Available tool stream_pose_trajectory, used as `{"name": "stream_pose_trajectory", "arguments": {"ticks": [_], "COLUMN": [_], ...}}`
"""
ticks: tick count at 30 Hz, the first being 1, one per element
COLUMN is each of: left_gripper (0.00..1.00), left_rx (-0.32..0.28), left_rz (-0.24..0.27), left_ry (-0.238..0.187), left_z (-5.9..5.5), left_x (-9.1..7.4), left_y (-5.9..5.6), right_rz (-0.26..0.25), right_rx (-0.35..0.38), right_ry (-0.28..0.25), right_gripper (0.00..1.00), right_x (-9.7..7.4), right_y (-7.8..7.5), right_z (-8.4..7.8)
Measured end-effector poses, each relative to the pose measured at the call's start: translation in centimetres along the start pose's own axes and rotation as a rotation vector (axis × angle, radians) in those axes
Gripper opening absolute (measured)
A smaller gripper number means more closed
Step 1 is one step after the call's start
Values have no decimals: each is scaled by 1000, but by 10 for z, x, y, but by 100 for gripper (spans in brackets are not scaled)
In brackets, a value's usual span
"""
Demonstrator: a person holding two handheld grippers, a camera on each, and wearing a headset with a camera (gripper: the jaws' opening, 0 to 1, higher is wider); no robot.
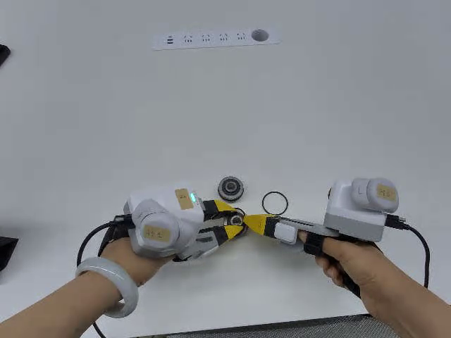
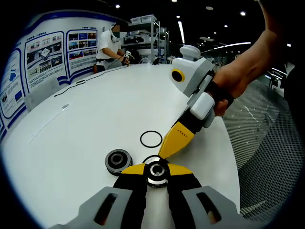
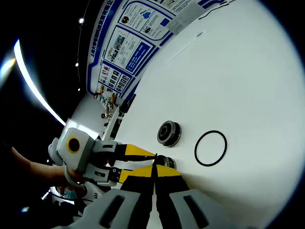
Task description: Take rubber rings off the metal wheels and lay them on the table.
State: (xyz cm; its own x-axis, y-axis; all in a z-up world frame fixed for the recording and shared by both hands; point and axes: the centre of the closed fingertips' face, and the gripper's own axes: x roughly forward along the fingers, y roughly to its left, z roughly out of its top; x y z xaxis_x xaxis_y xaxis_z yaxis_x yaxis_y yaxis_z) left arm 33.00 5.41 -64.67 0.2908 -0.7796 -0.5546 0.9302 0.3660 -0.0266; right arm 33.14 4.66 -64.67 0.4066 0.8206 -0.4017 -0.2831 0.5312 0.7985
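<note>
Head view puts all the work close to the near edge of the table [image 1: 338, 105], about midway along it. One loose ring [image 1: 275, 203] lies flat on the surface, so count one ring as off and laid down.

Your left gripper [image 1: 235, 220] is clamped on the held wheel [image 1: 237, 220], just beside that ring. Your right gripper [image 1: 252, 224] has its jaws pressed together tip to tip, with the point touching the wheel's rim. In the left gripper view a thin dark loop [image 2: 147, 159] stands out from the rim at that point. It reads as this wheel's ring partly lifted, but I cannot tell whether your right jaws actually pinch it.

The second wheel [image 1: 230, 188] sits on the table a little farther from the near edge, apart from both grippers. Its dark outer band suggests its ring is on.

As I judge it, one ring is laid down, one is partway off and one is untouched. You have yet to draw this ring clear, lay it by the first, then strip the second wheel.
</note>
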Motion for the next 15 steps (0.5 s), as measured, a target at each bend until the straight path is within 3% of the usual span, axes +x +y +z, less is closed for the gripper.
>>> {"name": "stream_pose_trajectory", "arguments": {"ticks": [4, 15], "left_gripper": [21, 35], "left_rx": [4, -22], "left_rz": [16, 67], "left_ry": [-11, 13], "left_z": [2, -16], "left_x": [-6, -24], "left_y": [3, 17], "right_rz": [-1, 7], "right_rx": [0, 2], "right_ry": [2, -2], "right_gripper": [2, 2], "right_x": [0, -2], "right_y": [0, 4], "right_z": [-1, -1]}}
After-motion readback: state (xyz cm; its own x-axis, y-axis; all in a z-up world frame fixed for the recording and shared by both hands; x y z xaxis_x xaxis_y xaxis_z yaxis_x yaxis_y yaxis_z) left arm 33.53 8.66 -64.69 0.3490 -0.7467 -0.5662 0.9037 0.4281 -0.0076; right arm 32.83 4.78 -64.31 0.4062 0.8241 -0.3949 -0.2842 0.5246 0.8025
